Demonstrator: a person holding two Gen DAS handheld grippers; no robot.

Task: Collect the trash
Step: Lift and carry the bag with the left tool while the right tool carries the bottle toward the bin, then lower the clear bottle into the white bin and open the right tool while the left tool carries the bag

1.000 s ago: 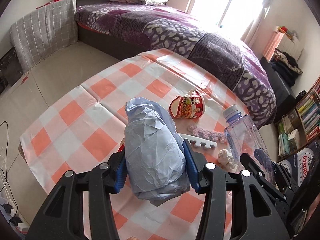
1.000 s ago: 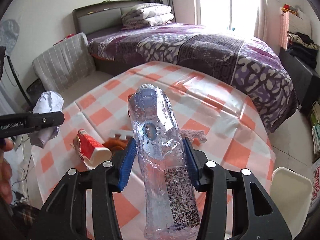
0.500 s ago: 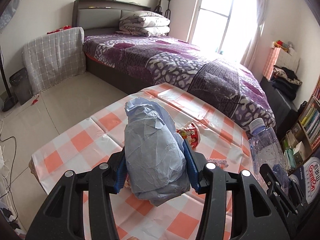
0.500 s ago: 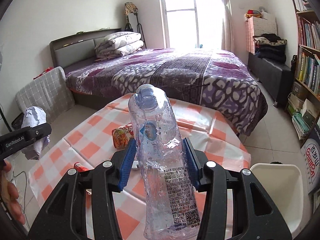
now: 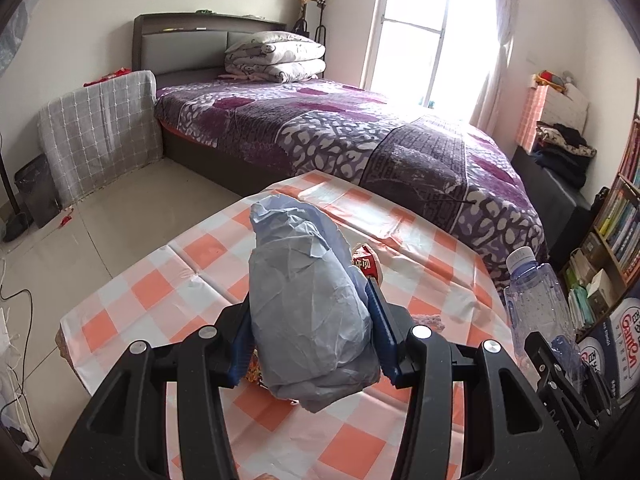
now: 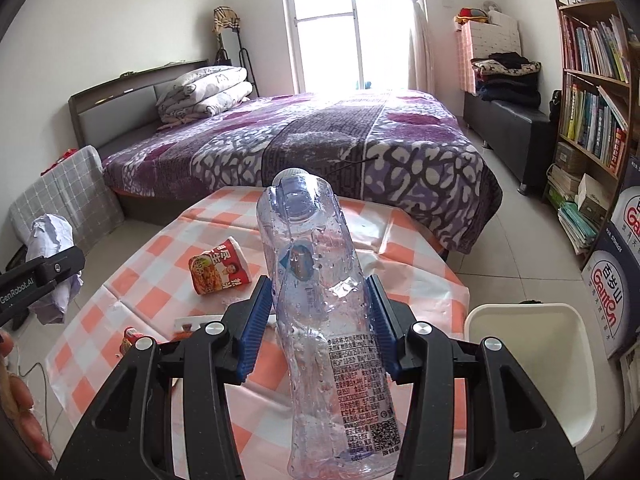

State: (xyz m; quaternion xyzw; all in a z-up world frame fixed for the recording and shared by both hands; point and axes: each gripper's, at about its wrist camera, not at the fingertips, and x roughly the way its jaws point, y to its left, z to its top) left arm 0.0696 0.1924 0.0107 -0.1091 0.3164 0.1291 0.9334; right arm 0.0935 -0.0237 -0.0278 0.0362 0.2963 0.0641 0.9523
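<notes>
Above the table (image 6: 416, 256), the left gripper (image 5: 308, 316) clamps crumpled paper (image 5: 308, 304), the right gripper (image 6: 316, 316) a plastic bottle (image 6: 320, 300). Neither is binned yet; a noodle cup (image 6: 220, 266) remains.

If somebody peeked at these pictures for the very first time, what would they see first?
Right up front, the left gripper squeezes a big crumpled wad of pale blue paper, and the right gripper clamps a clear plastic bottle speckled with droplets. Behind them lies the orange-and-white checked tablecloth with a tipped-over instant noodle cup, and farther back a purple patterned bed. A white bin waits at lower right.
</notes>
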